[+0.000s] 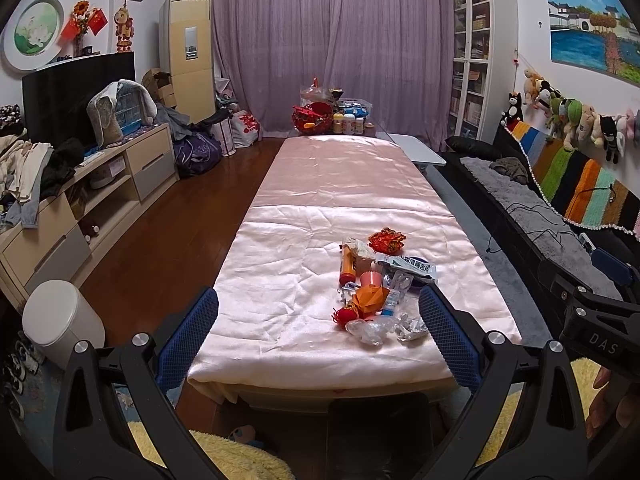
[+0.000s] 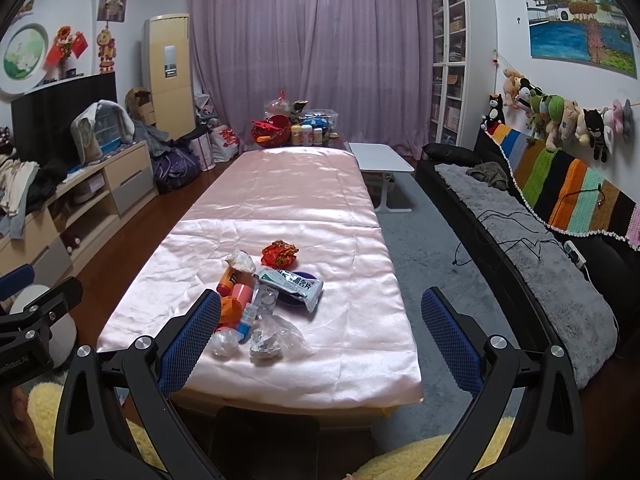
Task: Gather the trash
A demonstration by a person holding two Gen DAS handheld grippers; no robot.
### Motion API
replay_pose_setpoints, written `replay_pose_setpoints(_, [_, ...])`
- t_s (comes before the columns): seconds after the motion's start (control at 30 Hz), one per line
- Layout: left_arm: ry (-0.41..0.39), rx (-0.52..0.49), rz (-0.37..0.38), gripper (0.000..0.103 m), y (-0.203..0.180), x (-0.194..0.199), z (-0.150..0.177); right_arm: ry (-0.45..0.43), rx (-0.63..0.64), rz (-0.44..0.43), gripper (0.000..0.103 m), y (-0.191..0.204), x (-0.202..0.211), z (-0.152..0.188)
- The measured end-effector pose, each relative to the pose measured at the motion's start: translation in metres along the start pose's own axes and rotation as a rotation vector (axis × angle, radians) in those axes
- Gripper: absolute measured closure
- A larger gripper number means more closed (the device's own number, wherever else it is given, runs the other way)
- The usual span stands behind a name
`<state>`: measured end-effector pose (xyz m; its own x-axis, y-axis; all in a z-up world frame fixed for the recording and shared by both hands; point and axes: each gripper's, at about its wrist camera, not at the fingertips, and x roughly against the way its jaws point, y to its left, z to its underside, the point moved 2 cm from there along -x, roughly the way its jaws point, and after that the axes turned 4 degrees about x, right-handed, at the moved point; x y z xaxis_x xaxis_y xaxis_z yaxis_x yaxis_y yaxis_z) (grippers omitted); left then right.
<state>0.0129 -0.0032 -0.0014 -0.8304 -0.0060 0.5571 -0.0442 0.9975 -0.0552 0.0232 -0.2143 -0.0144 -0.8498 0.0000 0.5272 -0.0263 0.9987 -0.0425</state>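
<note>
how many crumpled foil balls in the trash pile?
1: the foil ball sits at the pile's near edge on the pink cloth, beside clear plastic wrap. More may be hidden underneath.

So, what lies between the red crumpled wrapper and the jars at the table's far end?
Nothing: only bare pink cloth between the red wrapper and the jars, in both views.

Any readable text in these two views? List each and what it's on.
"DAS": on the right gripper's black body, cut off at the frame edge.
"RobotAI": on the left gripper's body, start of the word cut off.
White-and-green packet: large Chinese print, too blurred to read reliably.
Orange tube: dark lettering, illegible.
White shopping bag: red print, illegible.
</note>
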Motion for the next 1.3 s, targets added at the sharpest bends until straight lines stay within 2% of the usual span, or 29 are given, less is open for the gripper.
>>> replay_pose_setpoints(1.03, [-0.002, 0.000, -0.004, 0.008, 0.0007, 0.0007, 0.0010, -0.002, -0.007, -0.003, 0.003, 0.0000, 0.0001, 0.0011])
replay_pose_setpoints(1.3, [0.001, 0.009, -0.017, 0.008, 0.0061, -0.0018, 0.0012, -0.031, -0.030, 0.018, 0.003, -0.0088, 0.0013, -0.0024])
